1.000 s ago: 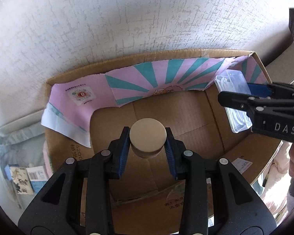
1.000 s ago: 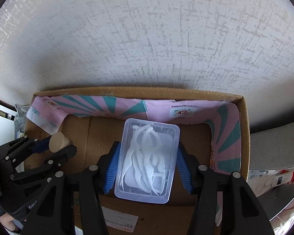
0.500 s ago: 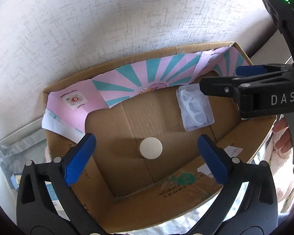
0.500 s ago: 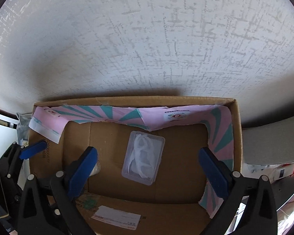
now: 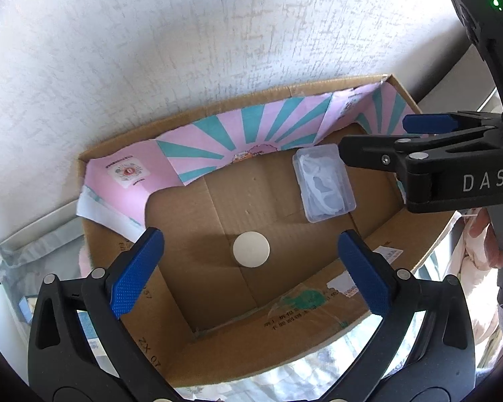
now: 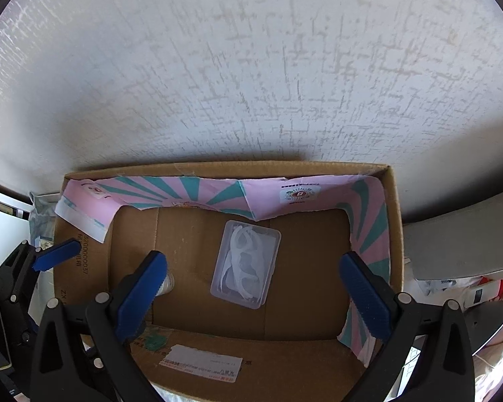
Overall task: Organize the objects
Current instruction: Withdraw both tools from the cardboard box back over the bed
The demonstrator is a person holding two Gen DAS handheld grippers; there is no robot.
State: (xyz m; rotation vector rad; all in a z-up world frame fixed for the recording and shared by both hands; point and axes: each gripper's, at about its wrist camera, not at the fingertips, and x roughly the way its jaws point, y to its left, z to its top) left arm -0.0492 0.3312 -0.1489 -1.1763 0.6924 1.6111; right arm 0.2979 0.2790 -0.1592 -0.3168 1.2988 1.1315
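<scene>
Cardboard box, corrugated with a glossy pink-teal liner: thin walls, a low gripper could snag the rim. Clear plastic case, rectangular and slick, lies flat on its floor. Cream round-capped jar stands upright nearby; a bump tips it. Left gripper and right gripper both gape, empty.

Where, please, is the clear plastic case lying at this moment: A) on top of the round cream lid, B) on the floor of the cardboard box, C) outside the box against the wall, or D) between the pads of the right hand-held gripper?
B: the clear plastic case lies flat on the cardboard box floor, free of both open grippers.
</scene>
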